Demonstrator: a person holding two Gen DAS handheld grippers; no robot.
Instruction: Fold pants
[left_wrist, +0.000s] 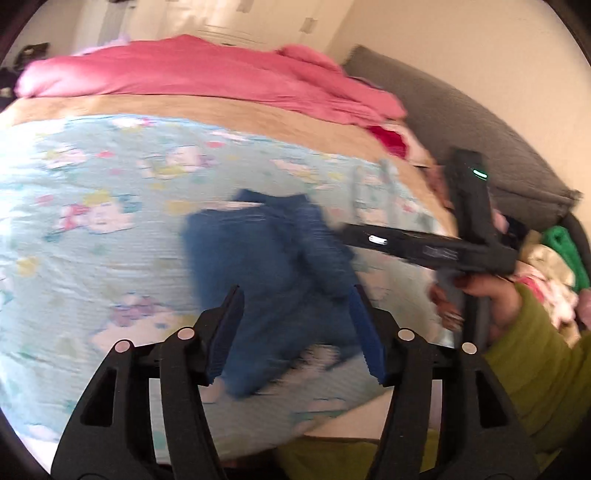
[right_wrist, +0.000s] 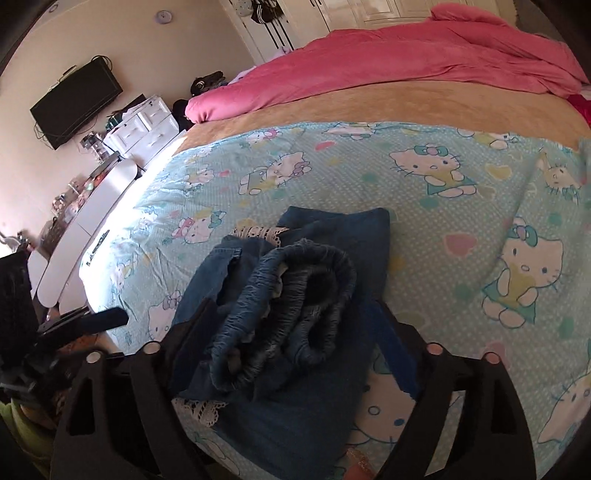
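Note:
Blue denim pants (right_wrist: 295, 295) lie bunched in a rough fold on the cartoon-cat bedsheet (right_wrist: 424, 206), with the elastic waistband on top and lace trim at the edges. My right gripper (right_wrist: 291, 328) stands wide open around the bundle, its blue pad (right_wrist: 391, 339) clear of the cloth on the right. The left finger is partly hidden behind the denim. In the blurred left wrist view, the pants (left_wrist: 273, 266) lie below my left gripper (left_wrist: 297, 332), which is open and holds nothing. A hand (left_wrist: 491, 299) in a green sleeve holds the other tool's black housing (left_wrist: 443, 249) at the right.
A pink blanket (right_wrist: 406, 62) is heaped along the far side of the bed, over a tan cover (right_wrist: 369, 107). A grey headboard (left_wrist: 461, 122) and a pile of clothes (left_wrist: 554, 266) are at the right. White drawers (right_wrist: 147, 125) and a wall screen (right_wrist: 74, 103) stand beyond the bed's left edge.

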